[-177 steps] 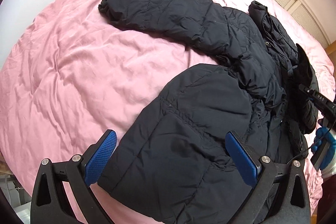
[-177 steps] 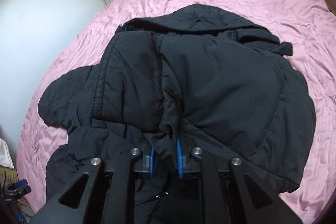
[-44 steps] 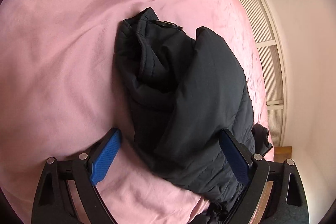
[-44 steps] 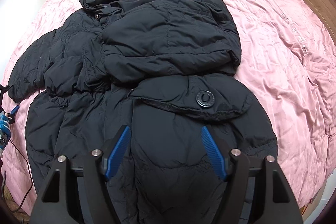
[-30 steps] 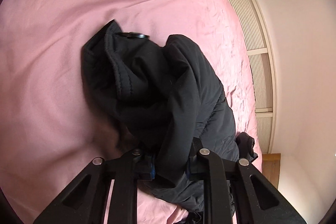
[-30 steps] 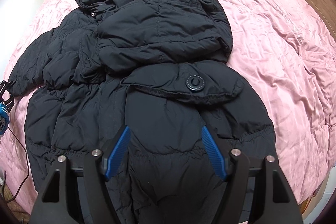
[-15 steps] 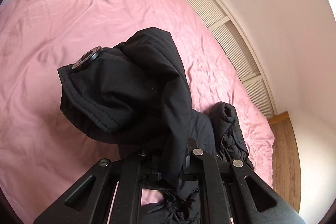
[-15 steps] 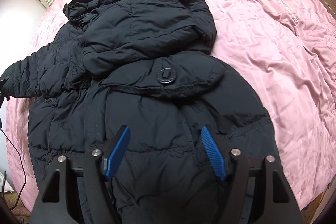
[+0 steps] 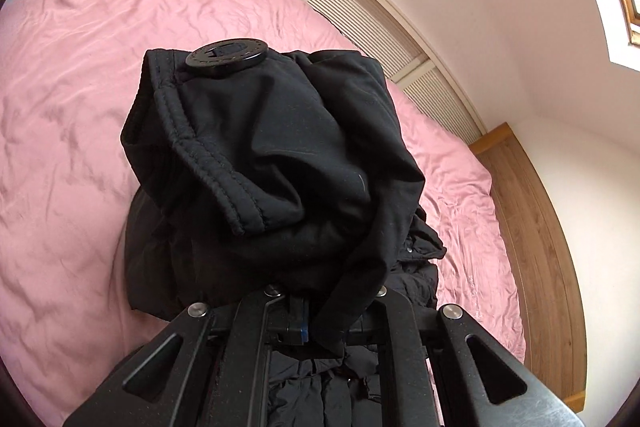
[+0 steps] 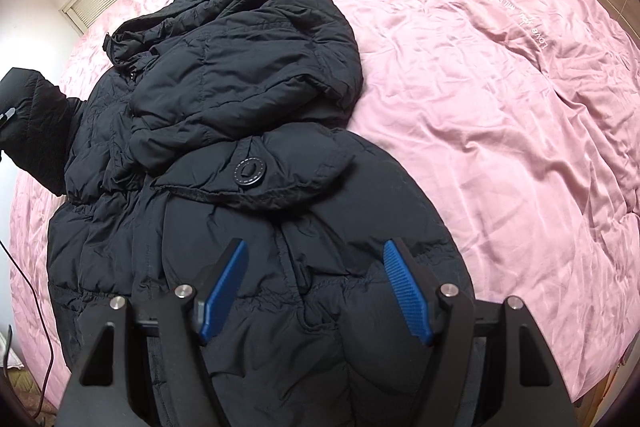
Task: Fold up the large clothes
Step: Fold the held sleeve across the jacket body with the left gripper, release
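Holding a sleeve cuff [image 9: 224, 163] of the black puffer jacket [image 10: 248, 195] in the clamped jaws of our left gripper [image 9: 320, 331], we see it bunched mid-frame. Our right gripper [image 10: 316, 291] hovers with jaws wide over the jacket's hem, lower centre, on the pink bed [image 10: 500, 87].

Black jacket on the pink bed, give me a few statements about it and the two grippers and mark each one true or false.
1. The left gripper is clamped on the sleeve of the jacket. True.
2. The right gripper is shut on the jacket. False: its jaws stand open above the fabric.
3. The jacket lies on a pink bedspread. True.
4. The jacket is white. False: it is black.
5. A round button shows on a flap. True.
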`<move>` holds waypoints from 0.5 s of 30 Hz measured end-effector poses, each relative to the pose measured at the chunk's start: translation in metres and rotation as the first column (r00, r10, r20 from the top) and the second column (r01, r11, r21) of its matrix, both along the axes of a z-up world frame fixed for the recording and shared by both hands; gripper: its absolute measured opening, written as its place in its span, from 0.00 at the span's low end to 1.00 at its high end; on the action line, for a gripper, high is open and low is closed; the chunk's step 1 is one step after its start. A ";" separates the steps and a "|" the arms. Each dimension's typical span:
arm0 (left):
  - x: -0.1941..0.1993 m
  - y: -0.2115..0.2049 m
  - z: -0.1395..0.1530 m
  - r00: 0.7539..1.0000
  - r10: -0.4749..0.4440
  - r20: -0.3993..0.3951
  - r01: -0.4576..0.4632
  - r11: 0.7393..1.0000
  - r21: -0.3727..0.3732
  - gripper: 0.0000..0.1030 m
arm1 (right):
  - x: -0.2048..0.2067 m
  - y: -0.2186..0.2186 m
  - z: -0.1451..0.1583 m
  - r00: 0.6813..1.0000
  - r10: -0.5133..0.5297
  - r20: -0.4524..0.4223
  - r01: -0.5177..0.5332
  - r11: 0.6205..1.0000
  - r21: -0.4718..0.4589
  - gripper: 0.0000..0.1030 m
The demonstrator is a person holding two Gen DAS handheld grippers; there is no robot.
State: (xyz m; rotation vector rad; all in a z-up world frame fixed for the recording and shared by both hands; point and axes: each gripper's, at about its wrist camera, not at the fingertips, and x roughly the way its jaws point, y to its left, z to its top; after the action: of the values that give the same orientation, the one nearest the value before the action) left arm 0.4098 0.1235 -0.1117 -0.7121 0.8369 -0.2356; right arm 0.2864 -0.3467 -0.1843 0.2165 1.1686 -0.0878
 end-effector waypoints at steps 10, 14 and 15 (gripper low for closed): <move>0.047 -0.103 -0.036 0.984 -0.161 -0.074 0.164 0.985 0.047 0.09 | -0.011 -0.027 -0.013 0.999 -0.045 -0.021 0.045 0.999 0.014 0.68; 0.060 -0.140 -0.058 0.972 -0.201 -0.125 0.211 0.974 0.079 0.09 | -0.013 -0.034 -0.018 0.998 -0.059 -0.028 0.059 0.998 0.018 0.68; 0.063 -0.147 -0.064 0.968 -0.209 -0.137 0.221 0.972 0.084 0.09 | -0.013 -0.036 -0.019 0.998 -0.060 -0.030 0.061 0.998 0.017 0.68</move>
State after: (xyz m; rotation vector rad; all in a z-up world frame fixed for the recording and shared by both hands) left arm 0.4727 -0.0236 -0.1760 -0.5474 1.0426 -0.3440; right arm 0.2731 -0.3825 -0.2032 0.2678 1.1931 -0.1342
